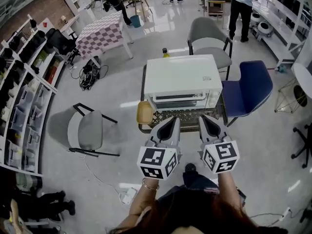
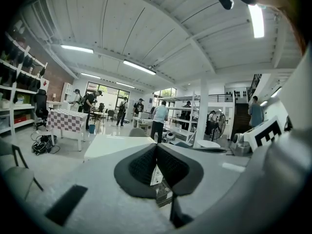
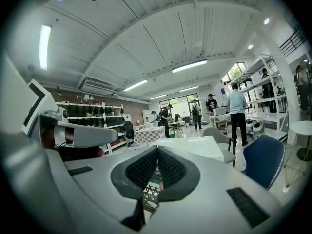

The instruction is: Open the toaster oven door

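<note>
The white toaster oven [image 1: 181, 77] stands on a low mesh-topped table [image 1: 187, 116], its glass door [image 1: 181, 101] closed and facing me. My left gripper [image 1: 174, 122] hovers just in front of the door's lower left, jaws shut with nothing between them. My right gripper [image 1: 204, 119] hangs beside it, before the door's lower right, also shut and empty. In the left gripper view the pads [image 2: 146, 165] meet, with the oven's white top [image 2: 109, 144] behind them. In the right gripper view the pads [image 3: 168, 167] are pressed together below the oven top [image 3: 195, 145].
A tan plate [image 1: 144, 112] lies on the table at the oven's left. A grey chair [image 1: 209, 40] stands behind, a blue chair [image 1: 253, 87] to the right, another grey chair [image 1: 87, 130] to the left. Shelving [image 1: 24, 82] lines the left wall. People stand far back.
</note>
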Demonstrator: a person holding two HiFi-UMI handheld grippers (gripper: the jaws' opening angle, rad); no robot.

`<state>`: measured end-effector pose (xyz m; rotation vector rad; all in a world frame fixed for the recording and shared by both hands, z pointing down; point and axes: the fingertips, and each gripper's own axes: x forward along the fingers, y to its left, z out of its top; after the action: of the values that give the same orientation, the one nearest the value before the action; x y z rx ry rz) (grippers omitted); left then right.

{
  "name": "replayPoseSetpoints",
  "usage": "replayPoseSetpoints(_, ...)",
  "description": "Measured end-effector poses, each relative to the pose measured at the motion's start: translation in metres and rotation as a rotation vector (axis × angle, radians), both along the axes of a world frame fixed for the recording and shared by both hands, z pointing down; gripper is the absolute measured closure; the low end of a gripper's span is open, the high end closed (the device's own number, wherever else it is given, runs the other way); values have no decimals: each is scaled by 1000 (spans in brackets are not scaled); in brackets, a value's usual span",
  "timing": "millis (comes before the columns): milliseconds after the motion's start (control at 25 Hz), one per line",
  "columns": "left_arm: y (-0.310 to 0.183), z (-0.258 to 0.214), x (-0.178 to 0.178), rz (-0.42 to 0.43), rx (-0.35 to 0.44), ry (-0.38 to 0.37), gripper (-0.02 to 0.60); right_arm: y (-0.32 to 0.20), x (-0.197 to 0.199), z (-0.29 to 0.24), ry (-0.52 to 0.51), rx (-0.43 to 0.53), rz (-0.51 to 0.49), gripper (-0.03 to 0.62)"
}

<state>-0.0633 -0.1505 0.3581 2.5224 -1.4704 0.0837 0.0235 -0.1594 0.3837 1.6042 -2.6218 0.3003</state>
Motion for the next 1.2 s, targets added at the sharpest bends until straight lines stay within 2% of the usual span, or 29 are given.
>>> replayPoseSetpoints(360,-34,6,8,-19,-1,7,568,-38,5,24,15,-51,-11,589)
replayPoseSetpoints(600,-51,9,13,-16,-8,9,568,-61,6,40,21,-96,-13,565)
replayPoseSetpoints(1200,-80,20,15,-23,-40,18,568,-99,5,85,-96,-241,5,511)
